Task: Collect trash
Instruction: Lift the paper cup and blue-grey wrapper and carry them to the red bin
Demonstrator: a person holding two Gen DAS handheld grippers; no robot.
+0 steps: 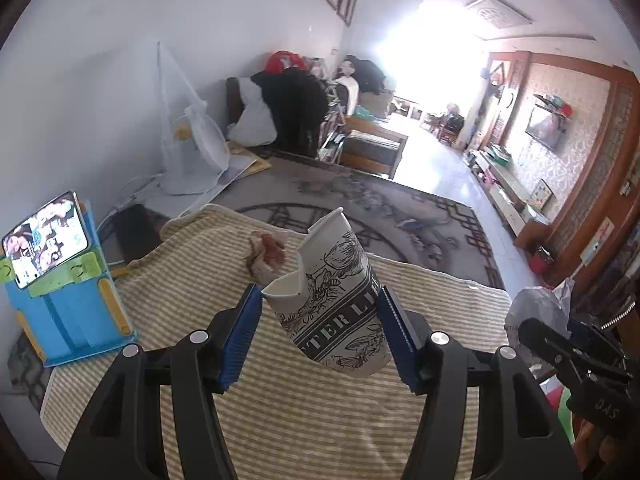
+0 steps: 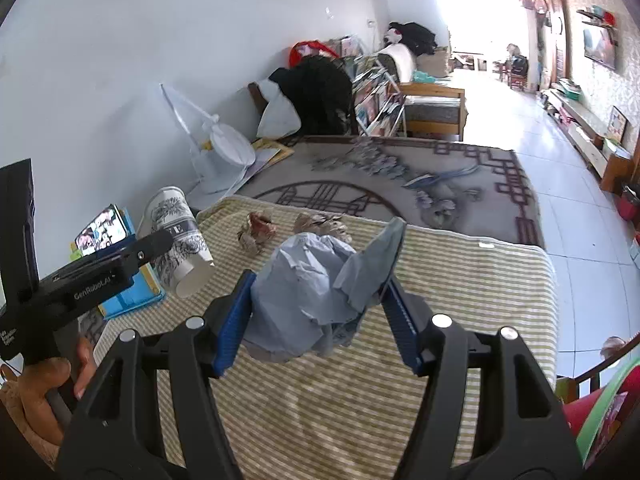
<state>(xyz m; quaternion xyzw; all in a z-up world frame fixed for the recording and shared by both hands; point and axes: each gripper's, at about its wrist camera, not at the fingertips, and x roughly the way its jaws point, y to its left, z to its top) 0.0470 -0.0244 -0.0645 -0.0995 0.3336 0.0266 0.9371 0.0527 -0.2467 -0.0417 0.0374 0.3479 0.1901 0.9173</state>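
White walls (image 1: 100,40), patterned rug (image 2: 400,176) on pale tiled floor (image 2: 568,184), glaring far window (image 1: 436,44)

Left gripper (image 1: 320,322): jaws part-spread, blue pads clamped on both sides of paper cup (image 1: 334,304), cup lifted and tilted. Pointing obliquely down.

Right gripper (image 2: 318,308): jaws part-spread, pads pressed against crumpled paper wad (image 2: 308,280), wad held off bed. Pointing obliquely down.

Person's left hand (image 2: 48,388) visible in right wrist view, fingers wrapped round left gripper's handle.
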